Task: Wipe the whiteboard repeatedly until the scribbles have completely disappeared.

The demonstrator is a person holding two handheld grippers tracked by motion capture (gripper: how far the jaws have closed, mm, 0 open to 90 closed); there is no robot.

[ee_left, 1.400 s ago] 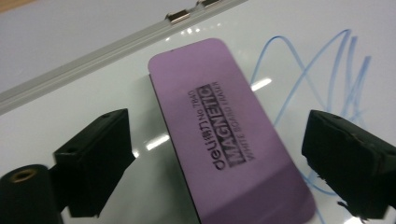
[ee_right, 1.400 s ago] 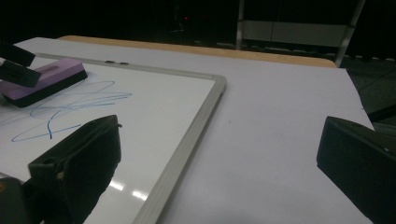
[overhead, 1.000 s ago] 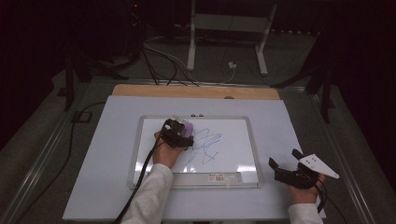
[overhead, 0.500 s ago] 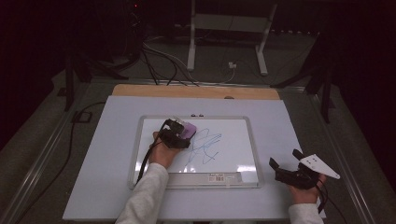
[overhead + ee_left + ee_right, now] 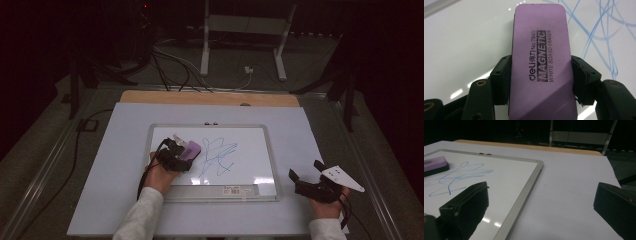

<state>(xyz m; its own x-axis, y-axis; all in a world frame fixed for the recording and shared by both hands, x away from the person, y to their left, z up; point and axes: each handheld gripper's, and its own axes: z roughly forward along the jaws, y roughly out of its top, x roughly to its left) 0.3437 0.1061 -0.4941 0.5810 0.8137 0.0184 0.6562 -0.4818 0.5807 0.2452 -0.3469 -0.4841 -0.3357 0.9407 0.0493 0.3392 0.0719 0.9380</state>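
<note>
I hold the purple eraser clamped lengthwise in my left gripper, flat on the whiteboard, blue scribble just to its right, nearer this hand.

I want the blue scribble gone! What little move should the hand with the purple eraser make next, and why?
Probably slide the purple eraser sideways onto the blue scribble. The left gripper is clamped on it, flat on the whiteboard, just beside the lines, which are unwiped.

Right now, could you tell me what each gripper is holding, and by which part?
The left gripper clamps the purple eraser by its long side edges, near one end. The right gripper is open and holds nothing.
</note>
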